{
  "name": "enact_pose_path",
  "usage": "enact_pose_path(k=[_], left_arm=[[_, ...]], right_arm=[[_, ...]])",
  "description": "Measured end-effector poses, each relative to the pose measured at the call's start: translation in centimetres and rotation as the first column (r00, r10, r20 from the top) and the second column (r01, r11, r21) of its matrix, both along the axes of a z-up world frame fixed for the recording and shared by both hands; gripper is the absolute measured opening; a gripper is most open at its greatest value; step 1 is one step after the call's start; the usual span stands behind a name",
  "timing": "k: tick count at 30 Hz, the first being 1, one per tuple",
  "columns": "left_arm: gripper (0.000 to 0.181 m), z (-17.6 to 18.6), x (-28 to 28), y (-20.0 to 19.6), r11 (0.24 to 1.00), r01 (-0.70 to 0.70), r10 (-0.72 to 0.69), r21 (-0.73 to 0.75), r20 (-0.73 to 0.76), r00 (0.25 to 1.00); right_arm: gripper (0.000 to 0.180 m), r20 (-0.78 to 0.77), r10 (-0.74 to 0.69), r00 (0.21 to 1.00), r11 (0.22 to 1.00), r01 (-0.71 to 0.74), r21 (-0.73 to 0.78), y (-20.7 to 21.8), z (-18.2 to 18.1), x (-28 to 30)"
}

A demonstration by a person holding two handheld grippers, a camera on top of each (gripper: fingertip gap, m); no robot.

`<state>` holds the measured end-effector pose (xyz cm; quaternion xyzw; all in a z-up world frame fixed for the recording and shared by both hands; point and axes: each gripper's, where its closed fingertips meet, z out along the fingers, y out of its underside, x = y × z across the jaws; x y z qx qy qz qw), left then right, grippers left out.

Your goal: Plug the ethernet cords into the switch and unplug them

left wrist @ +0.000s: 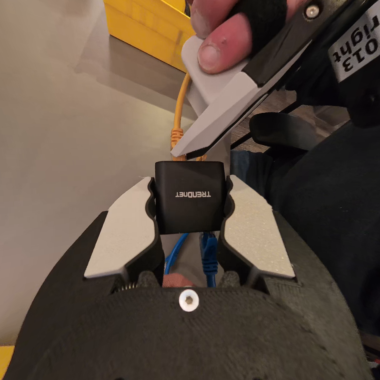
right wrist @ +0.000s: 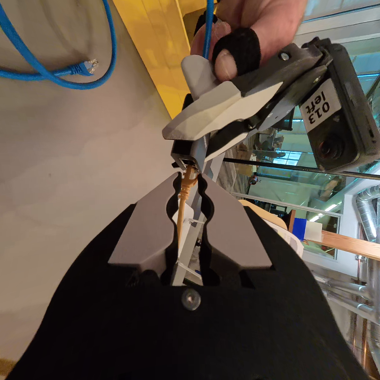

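Left gripper (left wrist: 190, 200) pinching smooth black boxy switch (left wrist: 189, 197) by sides, raised above beige desk (left wrist: 51, 123). Right gripper (right wrist: 190, 177) clamped on ribbed yellow plug (right wrist: 188, 178) at switch port. Blue cord (right wrist: 61, 70) looped loose near desk's far edge by yellow bin (right wrist: 156, 41).

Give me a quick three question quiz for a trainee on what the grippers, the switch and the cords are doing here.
1. True or false: the left gripper clamps the black switch.
2. Which cord does the right gripper grip at the switch's port: A blue, B yellow, C neither?
3. Fill in: a loose blue cord's plug lies on the ____.

Key: 1 true; 2 B; 3 table.
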<state>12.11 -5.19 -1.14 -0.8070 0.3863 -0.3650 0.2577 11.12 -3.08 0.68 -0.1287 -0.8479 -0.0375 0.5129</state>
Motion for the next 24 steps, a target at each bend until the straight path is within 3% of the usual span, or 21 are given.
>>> enact_pose_path(k=[9,17,19,21,24], left_arm=[[0.064,-0.1,0.3,0.7,0.998,0.019,-0.017,-0.053,0.025,1.0],[0.064,-0.6,-0.5,2.5,0.997,-0.054,0.058,-0.051,0.061,0.996],[0.064,0.4,-1.7,2.8,0.995,-0.084,0.091,-0.059,0.121,0.988],[0.064,1.0,-2.2,3.5,0.994,-0.11,0.111,-0.008,0.092,0.99],[0.064,1.0,-2.9,4.5,0.988,-0.144,0.144,0.052,0.014,0.99]], right_arm=[[0.01,0.102,-0.058,0.993,0.997,0.052,0.062,0.8,-0.8,0.3],[0.009,0.16,-0.162,0.974,0.981,0.141,0.132,3.8,-1.1,1.1],[0.009,0.152,-0.185,0.971,0.981,0.175,0.082,5.0,-1.2,2.1],[0.01,0.155,-0.23,0.961,0.973,0.225,0.052,6.0,-1.0,2.6],[0.01,0.09,-0.31,0.946,0.945,0.317,-0.077,7.6,2.1,3.7]])
